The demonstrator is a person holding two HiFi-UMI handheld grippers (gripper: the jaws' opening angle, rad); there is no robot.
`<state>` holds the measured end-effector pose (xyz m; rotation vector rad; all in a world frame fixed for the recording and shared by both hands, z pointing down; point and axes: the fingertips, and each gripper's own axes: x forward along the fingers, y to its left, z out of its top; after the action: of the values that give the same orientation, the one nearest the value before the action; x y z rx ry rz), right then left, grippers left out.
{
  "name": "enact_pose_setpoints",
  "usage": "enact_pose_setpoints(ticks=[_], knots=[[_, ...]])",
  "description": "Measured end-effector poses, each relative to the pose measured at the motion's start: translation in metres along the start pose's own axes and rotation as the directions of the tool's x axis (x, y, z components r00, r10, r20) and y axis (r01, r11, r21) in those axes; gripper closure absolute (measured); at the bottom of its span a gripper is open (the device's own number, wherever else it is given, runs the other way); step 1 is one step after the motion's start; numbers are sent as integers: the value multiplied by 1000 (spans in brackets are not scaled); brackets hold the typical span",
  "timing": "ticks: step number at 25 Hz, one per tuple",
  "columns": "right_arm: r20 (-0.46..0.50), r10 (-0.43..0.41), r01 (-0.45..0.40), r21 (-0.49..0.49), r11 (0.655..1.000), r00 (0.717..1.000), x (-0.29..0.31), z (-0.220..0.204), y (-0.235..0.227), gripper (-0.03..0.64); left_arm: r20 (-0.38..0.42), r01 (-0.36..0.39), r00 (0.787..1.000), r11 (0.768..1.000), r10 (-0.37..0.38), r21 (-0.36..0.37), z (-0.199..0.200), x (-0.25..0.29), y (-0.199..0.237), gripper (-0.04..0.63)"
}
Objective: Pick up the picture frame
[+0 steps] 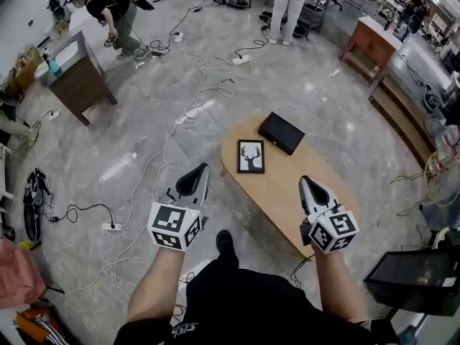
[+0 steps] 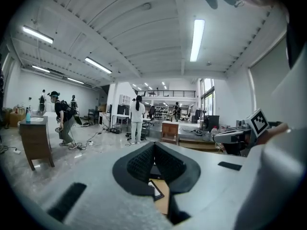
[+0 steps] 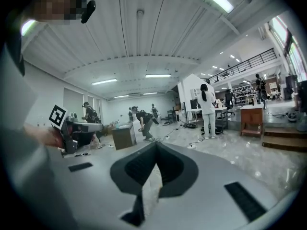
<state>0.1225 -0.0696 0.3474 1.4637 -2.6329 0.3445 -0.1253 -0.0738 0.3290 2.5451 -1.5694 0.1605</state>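
Note:
The picture frame (image 1: 251,156), black-edged with a deer silhouette, lies flat at the left end of an oval wooden table (image 1: 287,200). My left gripper (image 1: 205,166) hovers over the floor just left of the table, short of the frame, jaws shut and empty. My right gripper (image 1: 302,179) hangs over the table's near part, to the right of the frame, also shut and empty. In the left gripper view a corner of the frame (image 2: 156,189) shows below the closed left gripper (image 2: 154,145). The right gripper view shows its closed jaws (image 3: 156,143) and open floor beyond.
A black box (image 1: 281,132) lies on the table just behind the frame. Cables and a power strip (image 1: 110,226) trail over the floor at left. A brown cabinet (image 1: 77,75) stands far left, a black bin (image 1: 417,279) near right. People (image 1: 115,13) work at the back.

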Motion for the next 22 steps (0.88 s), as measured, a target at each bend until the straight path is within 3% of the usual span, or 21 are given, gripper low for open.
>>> enact_pose_setpoints(ticks=[8, 22], knots=[[-69, -36, 37, 13, 999, 997, 69, -11, -5, 611, -51, 26, 998, 998, -29, -49, -17, 49, 63, 588], [-105, 23, -16, 63, 998, 994, 153, -11, -63, 611, -128, -10, 992, 999, 4, -50, -25, 135, 93, 588]])
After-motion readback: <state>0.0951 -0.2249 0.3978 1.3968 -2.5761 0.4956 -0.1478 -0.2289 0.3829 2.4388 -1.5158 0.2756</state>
